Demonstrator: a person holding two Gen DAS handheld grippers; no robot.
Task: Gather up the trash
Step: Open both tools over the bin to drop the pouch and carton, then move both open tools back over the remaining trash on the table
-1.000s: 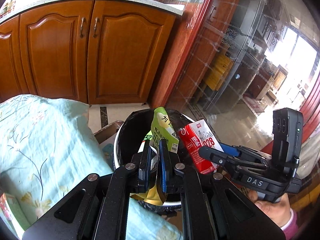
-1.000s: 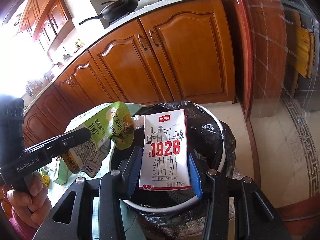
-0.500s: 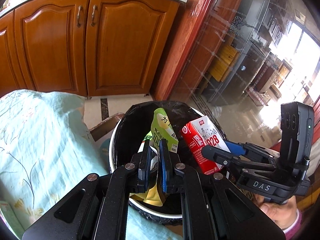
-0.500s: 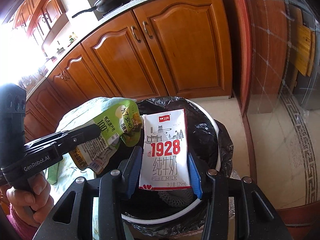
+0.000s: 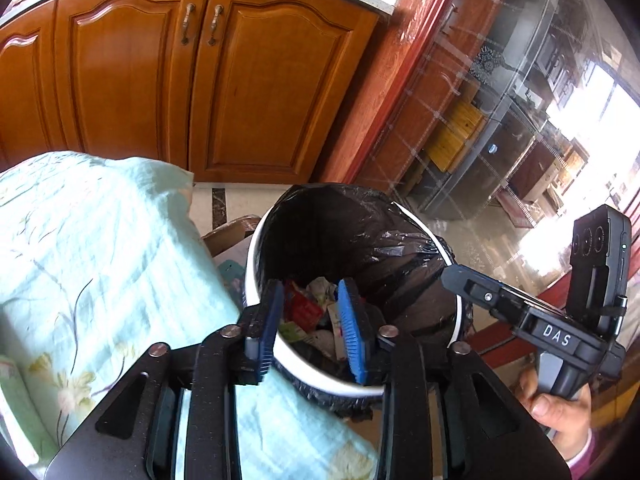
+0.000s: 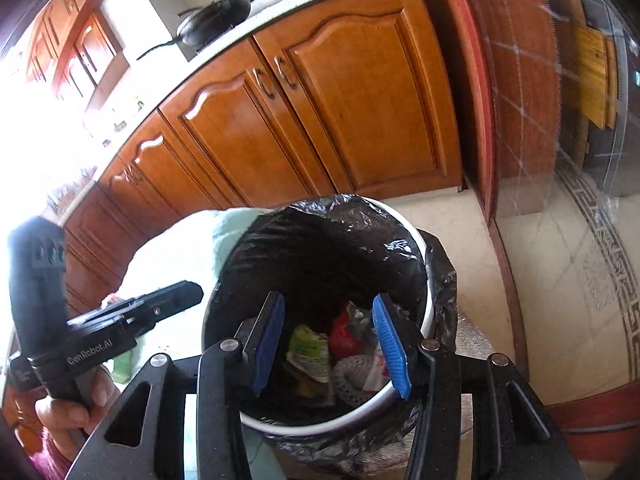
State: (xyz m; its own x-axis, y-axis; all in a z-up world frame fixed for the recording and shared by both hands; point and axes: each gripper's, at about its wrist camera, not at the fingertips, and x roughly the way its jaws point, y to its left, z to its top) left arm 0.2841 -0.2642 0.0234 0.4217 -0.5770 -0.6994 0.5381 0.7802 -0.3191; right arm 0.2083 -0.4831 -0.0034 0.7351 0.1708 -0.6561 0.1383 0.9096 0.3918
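Two grippers, both mine to steer, hang over a kitchen waste bin with nothing between their fingers. Behind everything runs a bank of wooden cabinets [image 5: 200, 76] under a pale counter [image 6: 224, 36], where a dark pan [image 6: 216, 20] sits. Left of the bin spreads a light green floral cloth [image 5: 92, 264], its edge touching the bin's side. The white-rimmed bin [image 5: 256, 248], lined with a black plastic bag [image 5: 360, 240], stands on the tiled floor [image 6: 560, 264] just beside the cloth. My left gripper [image 5: 312, 328] sits over the bin's near rim, blue-padded fingers [image 5: 352, 332] spread wide and empty. My right gripper [image 6: 328, 344] is poised likewise above the opening, its blue fingers [image 6: 390, 344] parted wide and carrying nothing; in the left view it reaches in from the right, held in a hand [image 5: 560, 404]. The trash lies at the bottom of the bag: a green pouch [image 6: 310, 350] beside a red carton [image 6: 344, 336], with crumpled wrappers around them and a white mesh piece [image 6: 352, 376] nearest the rim.
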